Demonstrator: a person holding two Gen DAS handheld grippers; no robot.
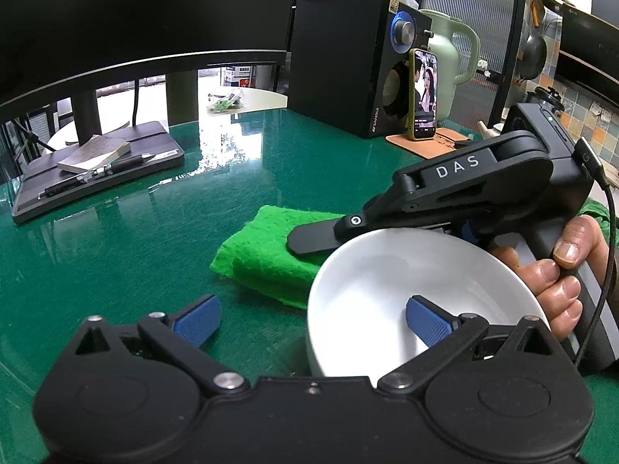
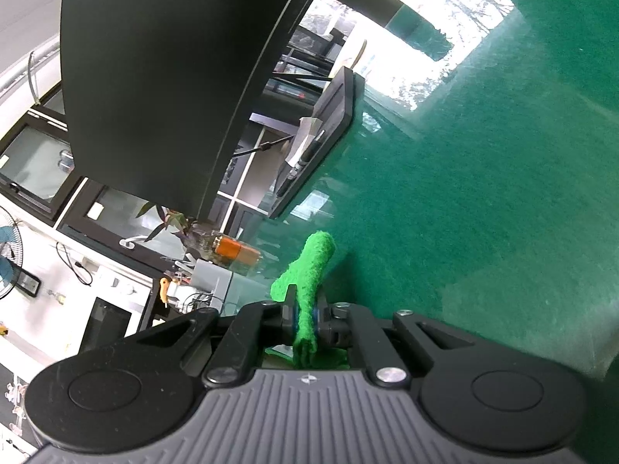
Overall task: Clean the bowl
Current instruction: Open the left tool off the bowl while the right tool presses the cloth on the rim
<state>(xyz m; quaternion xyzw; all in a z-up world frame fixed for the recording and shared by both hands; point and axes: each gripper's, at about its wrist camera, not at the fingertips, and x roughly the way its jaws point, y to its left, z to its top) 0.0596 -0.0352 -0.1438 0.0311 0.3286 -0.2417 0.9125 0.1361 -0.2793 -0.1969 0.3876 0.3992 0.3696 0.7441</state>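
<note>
A white bowl (image 1: 387, 286) stands on the green table, tilted toward the camera in the left wrist view. My left gripper (image 1: 312, 320) is open wide and straddles the bowl's near-left wall: one blue pad (image 1: 427, 321) is inside, the other (image 1: 197, 319) outside, and neither presses on it. A folded green cloth (image 1: 263, 255) lies just behind the bowl. My right gripper (image 1: 305, 241), held by a hand (image 1: 561, 274), comes in from the right over the bowl's far rim onto the cloth. In the right wrist view this gripper (image 2: 305, 315) is shut on the green cloth (image 2: 315, 266).
A dark monitor (image 1: 135, 11) stands at the back left, its stand base (image 1: 162, 147) carrying a notepad and pens. At the back right are a black speaker (image 1: 348, 69), a phone (image 1: 424, 94) propped on a brown mat, and a pale green kettle (image 1: 452, 58). The green tabletop (image 1: 116, 251) is glossy.
</note>
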